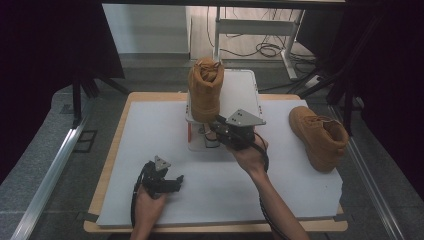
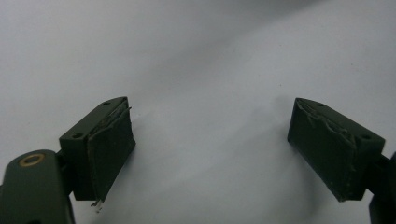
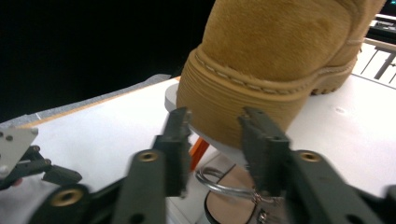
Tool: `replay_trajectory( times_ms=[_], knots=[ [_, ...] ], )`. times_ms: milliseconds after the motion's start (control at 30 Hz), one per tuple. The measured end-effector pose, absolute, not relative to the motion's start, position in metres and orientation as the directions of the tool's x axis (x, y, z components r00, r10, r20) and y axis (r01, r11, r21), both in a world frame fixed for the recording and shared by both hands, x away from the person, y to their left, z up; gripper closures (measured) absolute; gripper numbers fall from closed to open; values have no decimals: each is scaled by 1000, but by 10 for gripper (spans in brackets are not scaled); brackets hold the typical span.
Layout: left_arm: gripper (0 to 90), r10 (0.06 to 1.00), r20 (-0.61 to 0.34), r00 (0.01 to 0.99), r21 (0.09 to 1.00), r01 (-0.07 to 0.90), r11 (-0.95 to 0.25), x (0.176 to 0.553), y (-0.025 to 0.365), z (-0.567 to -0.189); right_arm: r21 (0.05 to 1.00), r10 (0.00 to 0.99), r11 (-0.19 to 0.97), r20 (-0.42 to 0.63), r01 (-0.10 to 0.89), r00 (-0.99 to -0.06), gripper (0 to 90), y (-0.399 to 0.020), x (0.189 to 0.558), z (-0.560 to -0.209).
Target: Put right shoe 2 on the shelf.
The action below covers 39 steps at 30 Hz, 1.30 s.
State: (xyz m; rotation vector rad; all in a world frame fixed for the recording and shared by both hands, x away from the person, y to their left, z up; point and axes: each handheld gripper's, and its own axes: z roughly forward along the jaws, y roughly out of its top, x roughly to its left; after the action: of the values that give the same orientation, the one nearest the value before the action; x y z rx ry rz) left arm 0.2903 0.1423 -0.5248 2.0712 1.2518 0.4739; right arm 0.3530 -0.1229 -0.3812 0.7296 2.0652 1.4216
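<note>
A tan suede boot (image 1: 205,89) stands upright on a white raised platform (image 1: 241,91) at the back middle of the table. In the right gripper view its ribbed heel sole (image 3: 219,109) sits just beyond the jaws. My right gripper (image 1: 218,126) (image 3: 214,137) is open, its jaws on either side of the heel and not pressing it. A second tan boot (image 1: 319,136) lies on the table at the right. My left gripper (image 1: 176,181) (image 2: 210,140) rests low near the front left, jaws wide open over the bare white table cover (image 2: 196,56).
Under the platform's front edge are an orange support (image 3: 198,150) and a metal ring (image 3: 224,186). A white sheet (image 1: 150,135) covers the wooden table. Dark curtains flank both sides, and a desk frame with cables (image 1: 265,47) stands behind.
</note>
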Motion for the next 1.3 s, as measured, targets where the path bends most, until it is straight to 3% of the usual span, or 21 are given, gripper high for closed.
replay_trajectory(
  times_ms=[33, 533, 767, 1067, 1300],
  knots=[
    [140, 879, -30, 476, 698, 639, -322, 290, 142, -525, 944, 695, 304, -128, 128, -708, 501, -127, 351, -382],
    [140, 879, -29, 475, 697, 640, -323, 290, 142, -525, 939, 723, 317, -147, 135, -675, 138, -155, 339, -390],
    [140, 880, -29, 475, 698, 640, -322, 290, 142, -525, 942, 741, 299, -129, 152, -659, 125, -175, 333, -394],
    [140, 880, -32, 474, 697, 642, -320, 290, 142, -525, 940, 774, 292, -125, 175, -621, 0, -204, 327, -403],
    [140, 879, -29, 476, 697, 640, -323, 290, 142, -525, 945, 801, 256, -89, 205, -592, 0, -232, 320, -411]
  ],
)
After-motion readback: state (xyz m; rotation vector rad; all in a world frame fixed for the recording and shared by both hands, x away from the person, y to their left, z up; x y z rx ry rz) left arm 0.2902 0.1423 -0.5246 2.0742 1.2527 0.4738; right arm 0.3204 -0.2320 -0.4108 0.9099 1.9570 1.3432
